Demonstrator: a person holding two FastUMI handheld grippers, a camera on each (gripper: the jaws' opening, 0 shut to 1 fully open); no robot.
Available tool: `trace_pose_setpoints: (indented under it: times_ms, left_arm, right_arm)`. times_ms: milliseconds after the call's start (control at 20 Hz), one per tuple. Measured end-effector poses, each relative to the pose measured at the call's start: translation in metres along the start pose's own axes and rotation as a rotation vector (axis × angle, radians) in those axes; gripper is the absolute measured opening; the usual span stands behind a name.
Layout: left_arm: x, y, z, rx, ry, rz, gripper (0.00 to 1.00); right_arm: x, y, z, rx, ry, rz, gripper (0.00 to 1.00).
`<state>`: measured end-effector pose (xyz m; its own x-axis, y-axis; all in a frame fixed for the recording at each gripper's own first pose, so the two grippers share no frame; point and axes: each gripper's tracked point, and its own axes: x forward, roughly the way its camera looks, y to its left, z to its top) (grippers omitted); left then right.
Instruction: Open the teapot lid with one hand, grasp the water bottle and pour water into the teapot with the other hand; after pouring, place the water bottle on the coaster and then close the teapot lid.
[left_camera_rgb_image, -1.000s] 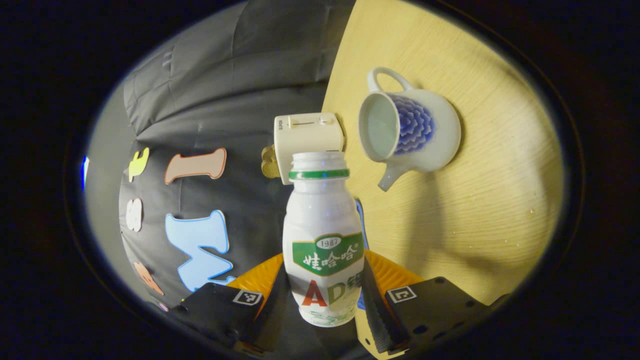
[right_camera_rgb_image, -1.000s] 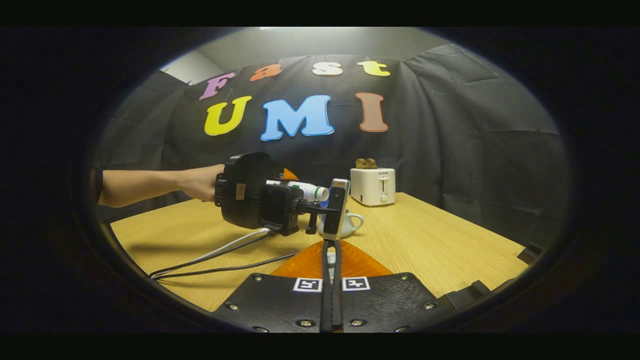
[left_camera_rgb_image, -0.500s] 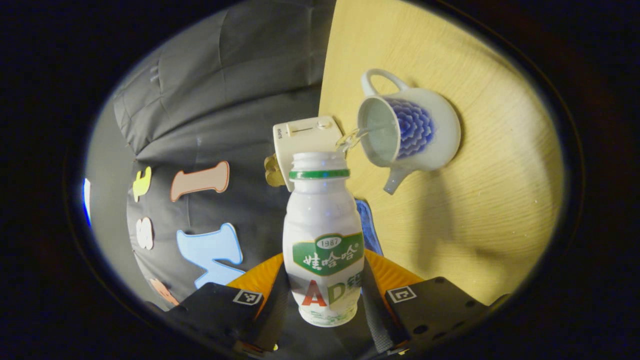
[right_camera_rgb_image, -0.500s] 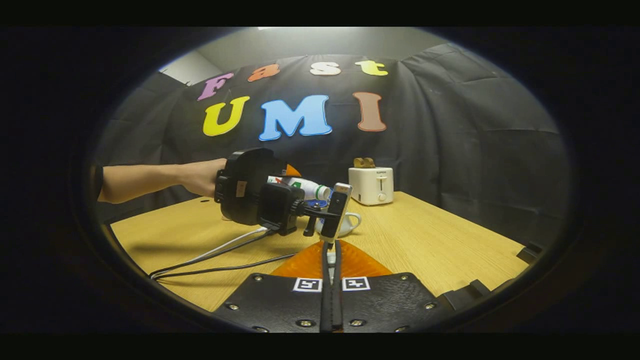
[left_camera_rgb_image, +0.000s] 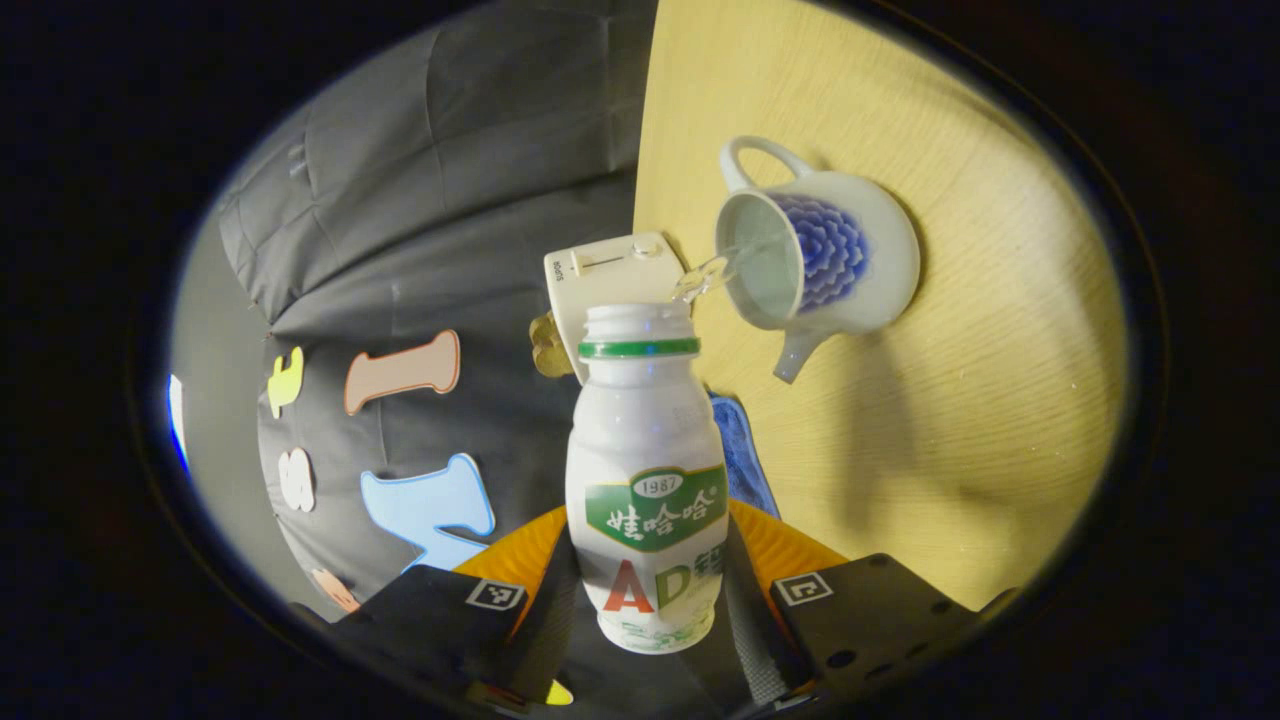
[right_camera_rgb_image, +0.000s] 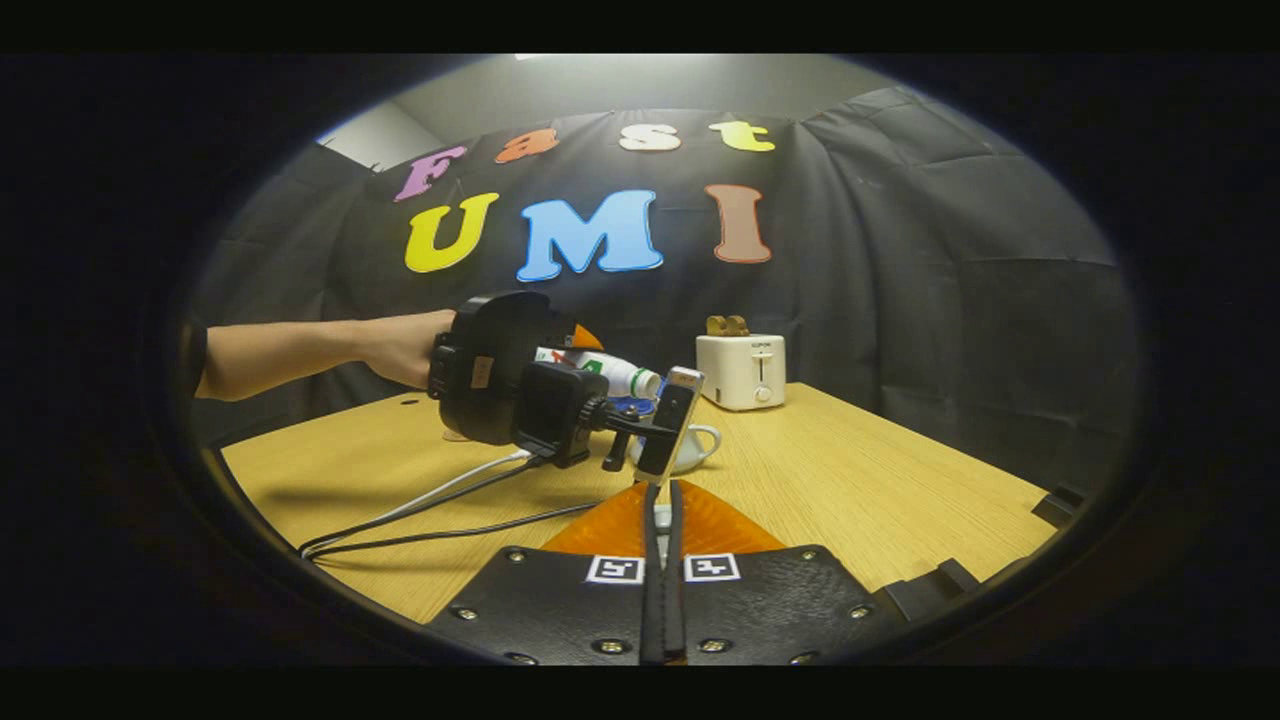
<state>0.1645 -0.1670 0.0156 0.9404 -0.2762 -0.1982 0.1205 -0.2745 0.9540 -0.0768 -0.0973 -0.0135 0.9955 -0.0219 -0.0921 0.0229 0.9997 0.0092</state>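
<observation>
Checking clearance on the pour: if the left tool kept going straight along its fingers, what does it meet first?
Probably the toaster: it sits right beyond the mouth of the water bottle that the left tool grips. The teapot lies off to the side of that line. Depth is unclear.

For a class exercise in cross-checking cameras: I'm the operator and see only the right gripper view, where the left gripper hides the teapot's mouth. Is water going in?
Observer: Yes. The left gripper view shows a thin stream running from the mouth of the water bottle into the teapot.
Operator: Is the lid off?
Observer: The teapot's mouth is uncovered, and its inside shows.
Operator: How is the bottle held?
Observer: The left gripper has its jaws pressing both sides of the bottle's lower body.
</observation>
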Motion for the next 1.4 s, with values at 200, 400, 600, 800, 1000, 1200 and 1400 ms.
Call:
trace_pose_setpoints:
  times_ms: [200, 400, 600, 800, 1000, 1200, 1400]
  left_arm:
    - [-0.001, 0.002, -0.001, 0.018, 0.002, 0.003, 0.76]
    - [0.000, 0.004, -0.002, 0.041, 0.006, 0.011, 0.82]
    - [0.000, 0.006, -0.001, 0.066, 0.002, 0.020, 0.82]
    - [0.000, 0.008, -0.002, 0.092, -0.002, 0.028, 0.82]
    - [0.000, 0.010, -0.002, 0.124, 0.000, 0.034, 0.82]
    - [0.001, 0.010, -0.002, 0.143, -0.007, 0.041, 0.76]
    - [0.001, 0.011, -0.003, 0.177, -0.007, 0.044, 0.82]
  right_arm:
    - [-0.001, 0.002, 0.000, -0.007, 0.002, 0.005, 0.00]
    - [0.000, 0.001, 0.000, -0.003, 0.002, 0.003, 0.01]
    - [-0.001, 0.002, 0.000, -0.004, 0.004, 0.006, 0.00]
    - [-0.002, 0.001, 0.000, -0.005, 0.001, 0.004, 0.00]
    - [-0.001, 0.002, 0.000, -0.002, 0.000, 0.007, 0.01]
    - [-0.002, 0.002, 0.000, -0.001, 0.002, 0.009, 0.00]
    - [-0.002, 0.001, 0.001, -0.002, -0.003, 0.008, 0.00]
